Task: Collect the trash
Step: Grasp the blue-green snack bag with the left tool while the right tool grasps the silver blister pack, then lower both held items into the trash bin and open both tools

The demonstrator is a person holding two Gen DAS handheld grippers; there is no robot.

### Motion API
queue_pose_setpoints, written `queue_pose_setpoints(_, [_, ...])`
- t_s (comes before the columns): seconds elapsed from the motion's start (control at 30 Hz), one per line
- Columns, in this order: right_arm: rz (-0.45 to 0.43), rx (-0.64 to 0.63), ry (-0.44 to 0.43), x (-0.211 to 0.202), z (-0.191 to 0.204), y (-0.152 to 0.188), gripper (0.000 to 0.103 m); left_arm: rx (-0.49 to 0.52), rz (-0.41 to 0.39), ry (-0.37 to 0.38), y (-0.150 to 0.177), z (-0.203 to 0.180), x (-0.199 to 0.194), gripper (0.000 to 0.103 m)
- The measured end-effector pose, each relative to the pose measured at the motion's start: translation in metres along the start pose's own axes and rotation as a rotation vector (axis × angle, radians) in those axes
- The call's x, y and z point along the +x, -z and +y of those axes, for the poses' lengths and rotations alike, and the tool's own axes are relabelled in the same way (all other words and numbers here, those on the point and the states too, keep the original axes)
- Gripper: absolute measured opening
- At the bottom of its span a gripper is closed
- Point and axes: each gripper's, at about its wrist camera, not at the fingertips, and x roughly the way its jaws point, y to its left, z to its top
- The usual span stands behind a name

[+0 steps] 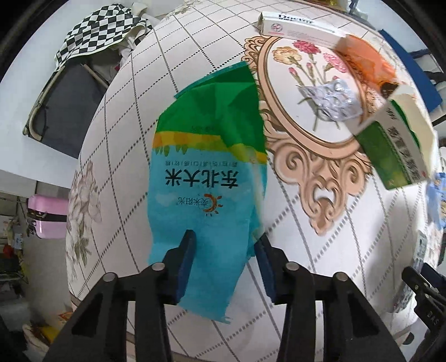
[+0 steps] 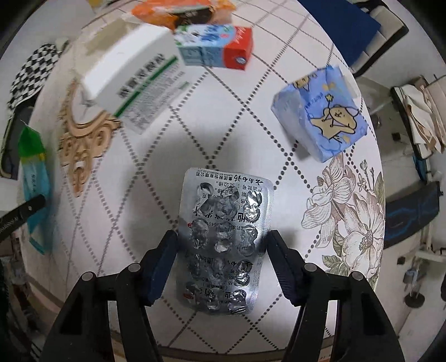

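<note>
In the left wrist view a blue and green rice bag hangs flat between the two fingers of my left gripper, which is shut on its lower end above the round table. The same bag shows at the left edge of the right wrist view. In the right wrist view a used silver blister pack lies between the fingers of my right gripper, whose pads press its two long edges. A crumpled blister pack lies on the table's flower medallion.
On the table lie a green and white medicine box, a blue and red carton, an orange packet, a blue tissue pack and a long white box. A checkered cloth hangs on a chair beyond the table.
</note>
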Motion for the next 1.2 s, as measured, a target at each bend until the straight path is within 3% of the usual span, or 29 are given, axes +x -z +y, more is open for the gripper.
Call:
queue_pose_setpoints(0.03, [-0.003,-0.009,-0.005,-0.003,0.0,0.002,0.067,0.001,0.0,0.008,0.0,-0.007,-0.003,0.027])
queue_pose_setpoints(0.17, [-0.005,-0.021,-0.028,-0.013,0.0,0.013,0.067,0.001,-0.015,0.013,0.019,-0.011,-0.01,0.018])
queue_pose_setpoints(0.43, [-0.039,-0.031,-0.082,-0.033,0.006,0.013,0.067,-0.041,-0.078,0.055,0.049,-0.001,-0.061,0.012])
queue_pose_setpoints(0.6, [-0.072,-0.039,-0.107,-0.045,0.017,0.014,0.067,-0.033,-0.105,0.07,0.043,0.021,-0.069,0.01])
queue_pose_setpoints(0.83, [-0.118,-0.024,-0.122,-0.064,0.036,0.039,0.067,0.012,-0.153,0.135,0.074,0.023,-0.091,0.01])
queue_pose_setpoints(1.03, [-0.174,0.031,-0.133,-0.094,0.045,0.102,0.067,0.077,-0.193,0.268,0.13,0.035,-0.123,0.01])
queue_pose_setpoints(1.2, [-0.19,0.12,-0.148,-0.109,0.052,0.189,0.067,0.142,-0.168,0.369,0.194,0.059,-0.128,0.01])
